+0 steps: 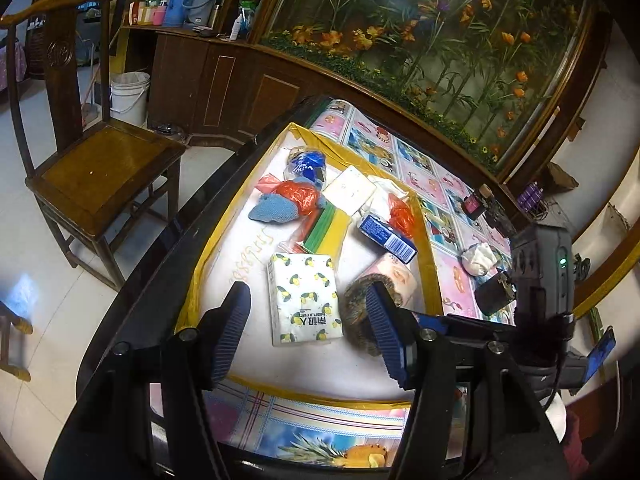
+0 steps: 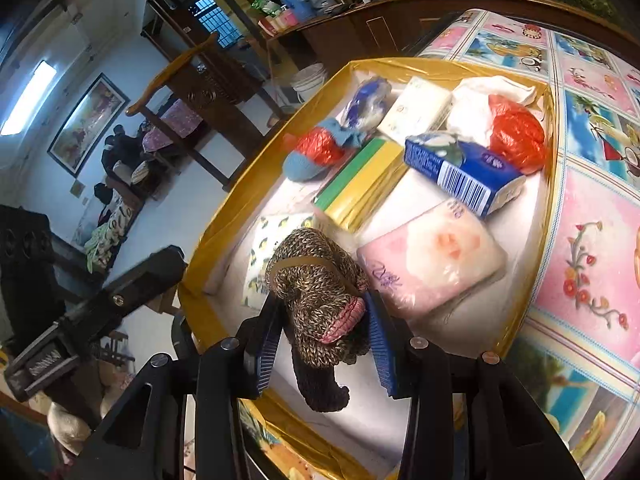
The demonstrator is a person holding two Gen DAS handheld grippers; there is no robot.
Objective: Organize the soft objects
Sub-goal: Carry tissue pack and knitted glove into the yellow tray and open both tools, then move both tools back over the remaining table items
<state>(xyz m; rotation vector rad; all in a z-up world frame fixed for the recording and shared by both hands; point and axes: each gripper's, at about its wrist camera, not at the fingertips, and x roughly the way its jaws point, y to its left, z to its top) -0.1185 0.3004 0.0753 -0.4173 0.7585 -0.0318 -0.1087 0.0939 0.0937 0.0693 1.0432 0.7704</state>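
Right wrist: brown-tan marled knit sock (image 2: 320, 280), pink-edged, rubber-banded.

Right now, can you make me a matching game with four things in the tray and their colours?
Things:
1. knitted glove in the right tongs
2. tissue pack by the left tongs
3. tissue box with the barcode
4. crumpled plastic bag behind the box

Colours:
A. red
B. white with lemons
C. brown speckled
D. blue

Pairs: 1-C, 2-B, 3-D, 4-A
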